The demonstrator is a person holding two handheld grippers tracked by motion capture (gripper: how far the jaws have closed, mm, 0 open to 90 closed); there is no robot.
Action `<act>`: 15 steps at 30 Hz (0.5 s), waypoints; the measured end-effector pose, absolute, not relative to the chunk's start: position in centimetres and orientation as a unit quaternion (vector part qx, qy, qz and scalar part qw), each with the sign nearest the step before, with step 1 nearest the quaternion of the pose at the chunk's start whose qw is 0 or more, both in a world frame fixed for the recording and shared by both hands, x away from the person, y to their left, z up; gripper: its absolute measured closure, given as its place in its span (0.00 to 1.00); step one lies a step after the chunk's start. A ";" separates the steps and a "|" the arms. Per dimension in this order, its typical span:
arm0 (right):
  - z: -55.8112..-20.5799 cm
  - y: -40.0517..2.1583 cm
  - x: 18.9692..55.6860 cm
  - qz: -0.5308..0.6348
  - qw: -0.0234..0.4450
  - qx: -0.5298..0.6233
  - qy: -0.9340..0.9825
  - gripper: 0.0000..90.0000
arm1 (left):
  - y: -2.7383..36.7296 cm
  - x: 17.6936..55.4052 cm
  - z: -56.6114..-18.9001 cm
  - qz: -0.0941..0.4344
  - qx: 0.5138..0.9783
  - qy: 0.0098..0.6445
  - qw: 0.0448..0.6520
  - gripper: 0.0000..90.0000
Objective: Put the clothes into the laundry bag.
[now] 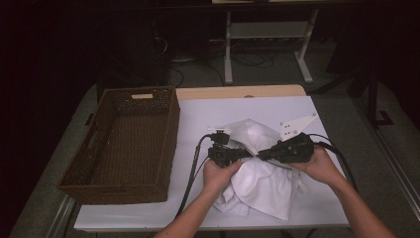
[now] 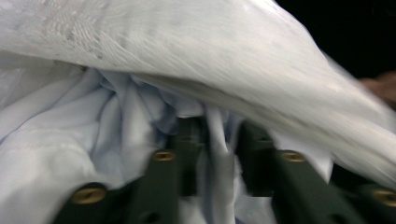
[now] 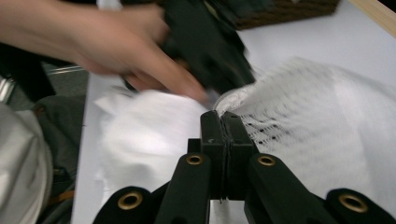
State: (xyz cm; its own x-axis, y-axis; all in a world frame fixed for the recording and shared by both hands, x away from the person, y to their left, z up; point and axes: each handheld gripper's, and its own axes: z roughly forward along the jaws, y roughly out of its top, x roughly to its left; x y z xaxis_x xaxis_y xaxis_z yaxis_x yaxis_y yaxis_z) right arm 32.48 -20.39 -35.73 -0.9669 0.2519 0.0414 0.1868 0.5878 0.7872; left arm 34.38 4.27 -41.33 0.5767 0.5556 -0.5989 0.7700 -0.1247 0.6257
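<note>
White-topped table (image 1: 208, 111) with a pale wooden strip along its far edge (image 1: 237, 91). Grey floor (image 1: 277, 69) beyond. A white metal frame stand (image 1: 267, 34) stands at the far side, dark cables (image 1: 247, 59) loose beneath it. Room dim; left and far corners in shadow.

Between the left gripper's (image 2: 219, 163) matt black plastic fingers (image 2: 163, 182) hangs soft, smooth white cloth (image 2: 116, 126), under a coarser white mesh bag (image 2: 233, 51). Brass-coloured metal rivets (image 3: 194, 159) sit on the right gripper's (image 3: 223, 122) fingers. Beyond them stands a rough brown woven wicker basket (image 1: 124, 144) on the smooth matt white desk (image 1: 198, 114).
</note>
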 end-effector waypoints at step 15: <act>-37.0 -19.8 34.2 0.436 0.035 0.149 0.887 0.98 | 2.0 33.1 -43.2 -0.148 0.783 0.441 0.413 0.20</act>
State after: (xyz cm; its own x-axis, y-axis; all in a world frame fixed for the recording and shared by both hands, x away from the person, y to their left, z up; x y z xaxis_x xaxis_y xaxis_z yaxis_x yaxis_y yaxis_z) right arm 34.17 -19.80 -37.02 -0.9529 0.2955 0.0680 0.2342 0.5748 0.7841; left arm 33.10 1.96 -43.24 0.5675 0.5676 -0.5965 0.8127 -0.2697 0.5165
